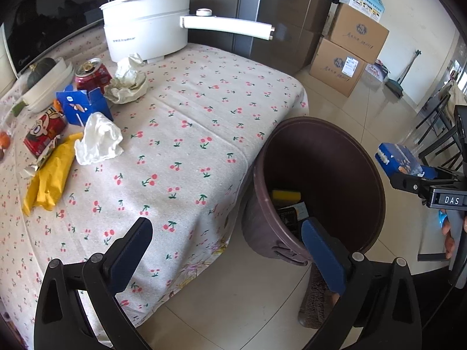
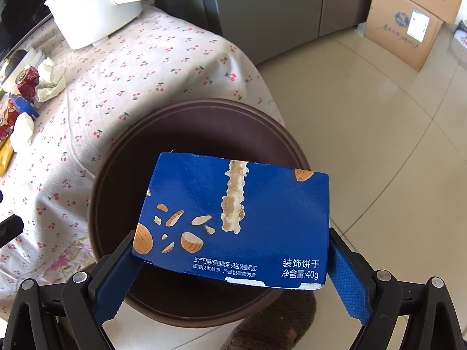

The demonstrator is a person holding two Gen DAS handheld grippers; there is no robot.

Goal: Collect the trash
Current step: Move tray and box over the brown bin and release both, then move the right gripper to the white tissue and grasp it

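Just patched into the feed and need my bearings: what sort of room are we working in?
Most likely a home kitchen or dining area. A white electric cooking pot stands on a table with a cherry-print cloth, a tall grey fridge-like cabinet stands behind, and cardboard boxes are stacked on the tiled floor.

Left gripper (image 1: 226, 243) gapes empty between the cherry-print tablecloth (image 1: 186, 134) and brown bin (image 1: 321, 186).

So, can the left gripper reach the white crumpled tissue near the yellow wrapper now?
Probably yes. The left gripper is open and empty, and only bare tablecloth lies between it and the white tissue; nothing blocks that path.
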